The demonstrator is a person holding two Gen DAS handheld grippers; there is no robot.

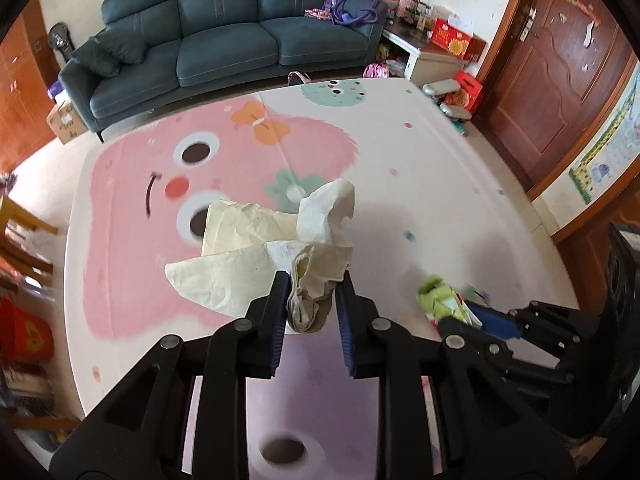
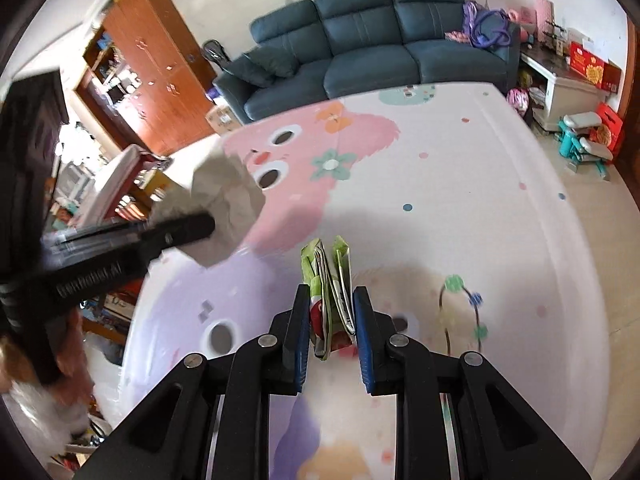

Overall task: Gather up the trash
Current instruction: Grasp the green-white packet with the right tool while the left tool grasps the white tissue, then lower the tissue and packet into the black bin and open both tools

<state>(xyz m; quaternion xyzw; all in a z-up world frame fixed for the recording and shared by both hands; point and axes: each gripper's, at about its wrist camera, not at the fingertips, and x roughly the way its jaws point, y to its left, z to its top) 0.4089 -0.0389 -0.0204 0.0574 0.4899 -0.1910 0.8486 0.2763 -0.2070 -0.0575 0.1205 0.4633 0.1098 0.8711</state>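
Your left hand-held gripper (image 1: pixel 311 300) is clamped on a crumpled wad of cream and white tissue paper (image 1: pixel 280 248), the blue pads nearly together and pinching its lower twist while the loose sheets fan out to the left and far side, lifted clear above the pink cartoon-face play mat (image 1: pixel 132 208). Your right hand-held gripper (image 2: pixel 331 312) is narrowed down too, gripping a folded green and white snack wrapper with a red patch (image 2: pixel 330 292) upright between its pads, over the pale part of the mat. From the left camera you can see that wrapper (image 1: pixel 442 300) and the right tool low on the right, close beside your left one; from the right camera the tissue wad (image 2: pixel 228 208) hangs at the left. Far across the mat stands the dark blue three-seat sofa (image 1: pixel 224 36), with a brown wooden door (image 1: pixel 560 80) at the right.
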